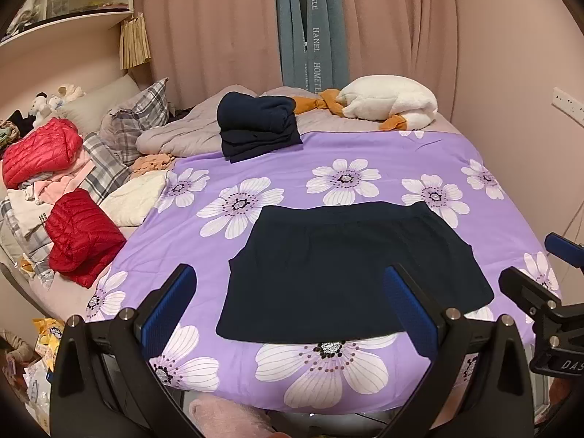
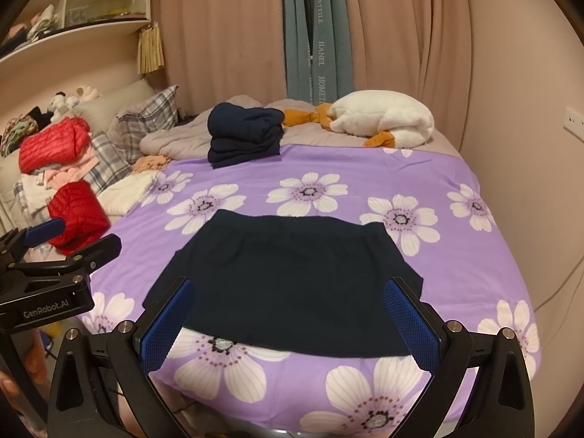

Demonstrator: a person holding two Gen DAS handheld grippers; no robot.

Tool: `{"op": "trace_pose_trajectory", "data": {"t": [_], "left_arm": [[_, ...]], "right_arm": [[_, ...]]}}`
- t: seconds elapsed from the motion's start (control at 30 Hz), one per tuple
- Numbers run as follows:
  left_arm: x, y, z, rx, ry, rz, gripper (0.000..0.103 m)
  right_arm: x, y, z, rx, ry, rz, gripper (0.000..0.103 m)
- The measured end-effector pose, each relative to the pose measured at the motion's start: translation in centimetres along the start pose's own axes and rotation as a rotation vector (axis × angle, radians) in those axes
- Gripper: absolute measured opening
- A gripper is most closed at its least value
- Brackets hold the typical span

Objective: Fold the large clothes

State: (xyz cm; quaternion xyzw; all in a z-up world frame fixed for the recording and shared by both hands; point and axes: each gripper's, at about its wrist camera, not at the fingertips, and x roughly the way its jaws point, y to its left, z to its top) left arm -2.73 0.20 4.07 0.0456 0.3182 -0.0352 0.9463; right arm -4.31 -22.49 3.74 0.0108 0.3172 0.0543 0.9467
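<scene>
A dark navy garment [image 1: 350, 270] [image 2: 288, 281] lies flat and folded on the purple flowered sheet [image 1: 292, 171] [image 2: 328, 168], near the bed's front edge. My left gripper [image 1: 292, 292] hangs open above its near edge, with nothing between the blue pads [image 1: 168, 306]. My right gripper [image 2: 288, 299] is also open, over the garment's near edge, and holds nothing. In the left wrist view the right gripper [image 1: 544, 270] shows at the right edge; in the right wrist view the left gripper [image 2: 69, 241] shows at the left edge. A stack of folded navy clothes [image 1: 255, 127] [image 2: 244, 135] sits at the far side.
Two red puffer jackets [image 1: 80, 241] [image 1: 40, 149], plaid pillows [image 1: 142, 116] and loose pale clothes crowd the bed's left side. A white plush goose [image 1: 390, 102] [image 2: 383, 116] lies at the back right. Pink curtains [image 1: 219, 36] hang behind the bed. Clutter lies on the floor at lower left [image 1: 43, 343].
</scene>
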Motion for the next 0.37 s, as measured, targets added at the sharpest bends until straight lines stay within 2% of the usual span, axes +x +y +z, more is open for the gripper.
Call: {"op": "trace_pose_trajectory", "data": {"t": [0.37], "left_arm": [[-0.24, -0.20, 0.06, 0.006, -0.009, -0.012, 0.103]], "right_arm": [[0.05, -0.11, 0.04, 0.000, -0.001, 0.000, 0.102]]}}
